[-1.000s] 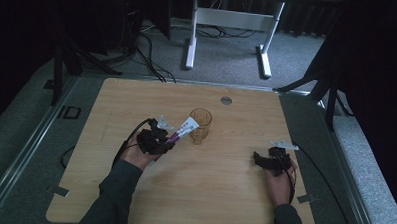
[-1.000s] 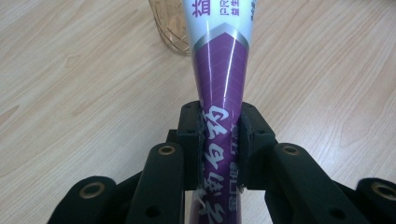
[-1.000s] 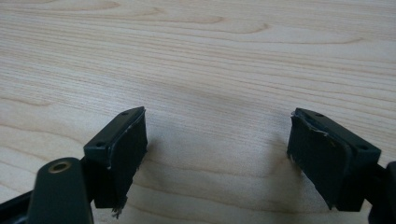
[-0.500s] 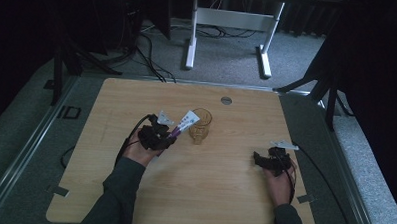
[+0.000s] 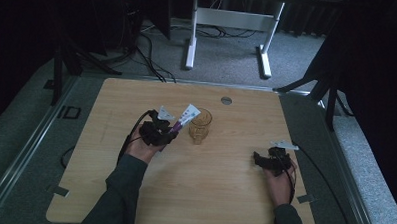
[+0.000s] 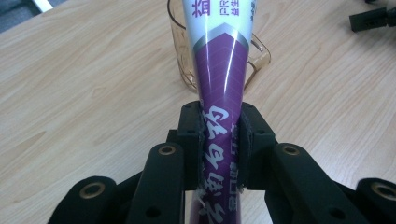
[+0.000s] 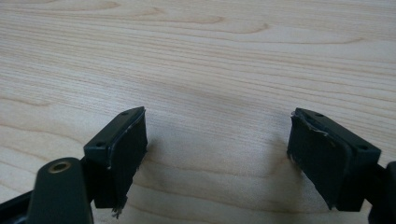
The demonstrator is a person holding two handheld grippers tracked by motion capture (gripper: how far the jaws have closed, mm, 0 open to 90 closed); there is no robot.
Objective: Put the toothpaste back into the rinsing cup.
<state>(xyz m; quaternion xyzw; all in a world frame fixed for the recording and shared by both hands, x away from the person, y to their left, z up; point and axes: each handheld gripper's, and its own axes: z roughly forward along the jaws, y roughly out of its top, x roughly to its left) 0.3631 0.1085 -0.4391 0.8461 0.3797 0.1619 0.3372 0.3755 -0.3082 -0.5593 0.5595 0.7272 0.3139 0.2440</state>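
A purple and white tube [image 5: 184, 118] [image 6: 219, 84] is clamped between the jaws of my left gripper [image 5: 170, 130] [image 6: 220, 140], which is shut on its purple end. The tube's white end reaches over the rim of a clear amber glass mug [image 5: 200, 125] [image 6: 180, 51] standing near the table's middle. The mug's handle [image 6: 259, 51] faces the near side. My right gripper [image 5: 259, 159] [image 7: 217, 156] rests low on the wood at the right, jaws wide open with nothing between them.
The wooden table [image 5: 137, 95] has a round cable hole [image 5: 226, 100] near its far edge. A white desk frame [image 5: 224, 23] and cables lie on the floor beyond. Grey floor borders the table on both sides.
My left gripper has carried the tube to the right, so its white end now sits over the mug's rim. The right gripper has stayed put.
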